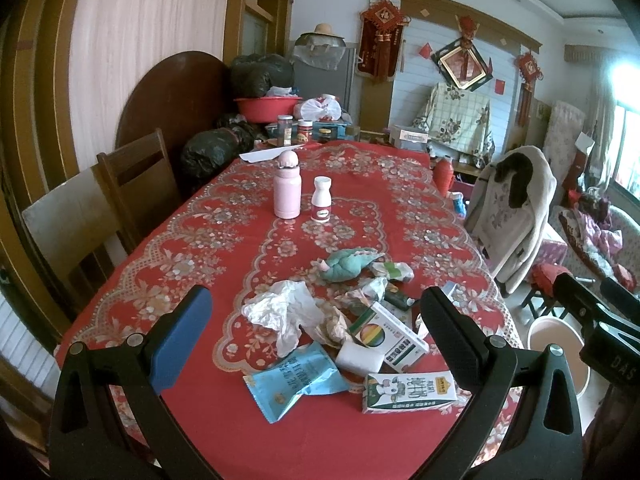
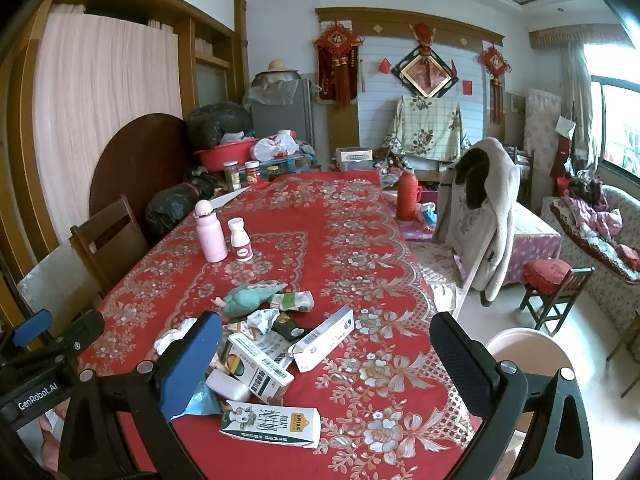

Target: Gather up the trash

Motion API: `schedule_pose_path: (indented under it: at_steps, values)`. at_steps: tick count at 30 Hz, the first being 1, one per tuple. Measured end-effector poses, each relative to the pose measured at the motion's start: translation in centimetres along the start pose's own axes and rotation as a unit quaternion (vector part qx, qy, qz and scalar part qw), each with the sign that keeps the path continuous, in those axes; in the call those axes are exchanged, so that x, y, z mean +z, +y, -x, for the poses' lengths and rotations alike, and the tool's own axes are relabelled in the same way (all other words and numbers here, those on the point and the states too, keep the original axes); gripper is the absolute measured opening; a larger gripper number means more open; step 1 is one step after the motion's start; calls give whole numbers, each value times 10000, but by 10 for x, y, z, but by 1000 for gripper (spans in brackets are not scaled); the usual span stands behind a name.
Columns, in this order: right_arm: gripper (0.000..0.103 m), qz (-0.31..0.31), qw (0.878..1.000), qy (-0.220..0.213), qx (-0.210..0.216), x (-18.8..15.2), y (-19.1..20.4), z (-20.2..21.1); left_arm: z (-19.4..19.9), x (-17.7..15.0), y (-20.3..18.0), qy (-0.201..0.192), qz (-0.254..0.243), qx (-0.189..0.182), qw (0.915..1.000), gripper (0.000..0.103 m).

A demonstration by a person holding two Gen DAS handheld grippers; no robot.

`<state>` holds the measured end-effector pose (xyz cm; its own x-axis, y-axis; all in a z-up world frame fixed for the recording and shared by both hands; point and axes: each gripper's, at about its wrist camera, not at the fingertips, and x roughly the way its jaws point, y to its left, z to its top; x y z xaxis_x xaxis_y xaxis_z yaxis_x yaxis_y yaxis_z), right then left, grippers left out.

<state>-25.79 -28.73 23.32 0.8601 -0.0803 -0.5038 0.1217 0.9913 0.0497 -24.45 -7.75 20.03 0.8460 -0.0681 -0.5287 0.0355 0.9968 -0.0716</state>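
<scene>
"GenRobot.AI" marks the left claw [image 2: 38,330]; carton print seems illegible.

Both wrist cameras are looking toward 12 o'clock along the red tablecloth [image 1: 224,432], sitting close above the shared milk carton [image 2: 272,424], side by side

On the bench [image 1: 168,248], the trash sits in a heap at the near end. A milk carton [image 2: 272,424] lies nearest, with a pouch [image 1: 296,384] to its left. Behind them lie a box [image 2: 256,368], a long box [image 2: 324,338] to its right and a tissue [image 1: 280,308] to its left. A cloth [image 1: 344,266] lies behind the heap. Farther back stand a flask [image 1: 287,190] and, just right of it, a bottle [image 1: 321,200]. A bin [image 2: 532,360] stands on the floor right of the bench.
</scene>
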Motion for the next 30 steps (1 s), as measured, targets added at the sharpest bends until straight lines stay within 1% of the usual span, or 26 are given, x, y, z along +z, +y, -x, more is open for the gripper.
schedule_pose_path:
  at_steps: [30]
  values:
    - [103,-54,9999,106,-10,-4,-2,-7,-1,-2,1,32,9,-5,10000,103]
